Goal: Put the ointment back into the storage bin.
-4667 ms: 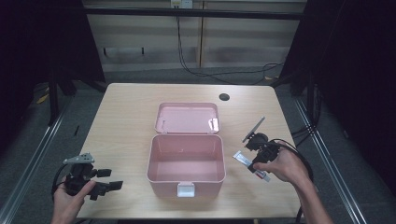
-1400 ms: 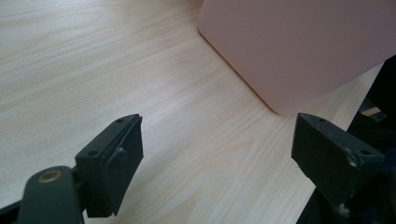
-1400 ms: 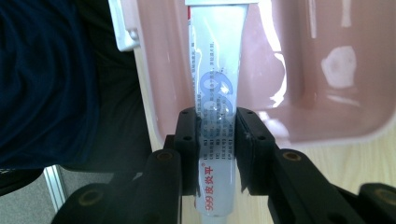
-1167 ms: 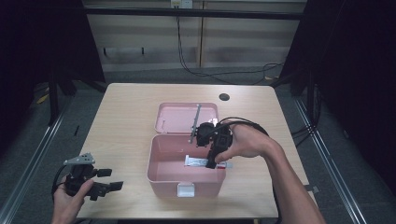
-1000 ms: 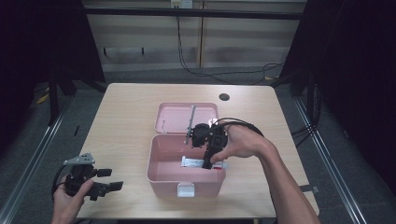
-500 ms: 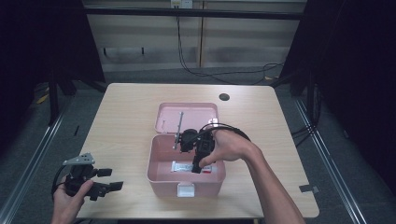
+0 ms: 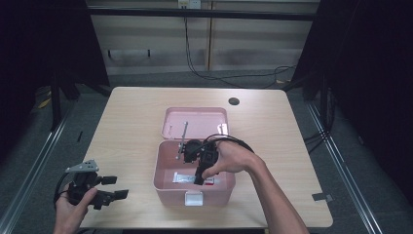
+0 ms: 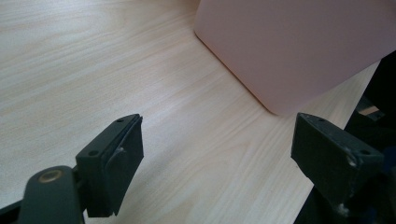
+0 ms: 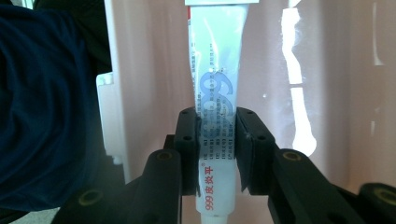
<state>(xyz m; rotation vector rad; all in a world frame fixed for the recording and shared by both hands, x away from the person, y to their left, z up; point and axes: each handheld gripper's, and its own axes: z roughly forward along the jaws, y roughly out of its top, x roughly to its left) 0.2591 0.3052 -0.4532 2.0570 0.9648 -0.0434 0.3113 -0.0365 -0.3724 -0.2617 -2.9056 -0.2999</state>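
Observation:
A pink box (image 7: 160,171) stands open at mid-table, its lid (image 7: 195,119) laid back behind it. My right gripper (image 7: 198,179) reaches down into the box, shut on a white ointment tube (image 7: 182,177) that lies just above the box floor. In the right gripper view the tube (image 9: 217,70) with blue print is pinched across its lower half between the jaws of the right gripper (image 9: 217,140), with the pink box floor (image 9: 336,93) behind it. My left gripper (image 7: 117,187) rests at the table's front left, open and holding nothing. In the left gripper view the left gripper (image 8: 219,154) points at bare wood beside a corner of the box (image 8: 299,46).
A white latch (image 7: 194,198) sits on the box's front wall. A dark round hole (image 7: 234,101) marks the table's far side. A grey tape scrap (image 7: 318,196) lies near the front right edge. Bare wood lies on both sides of the box.
My right gripper carried the tube from the table's right side leftward over the box and lowered it inside. The left gripper has stayed put.

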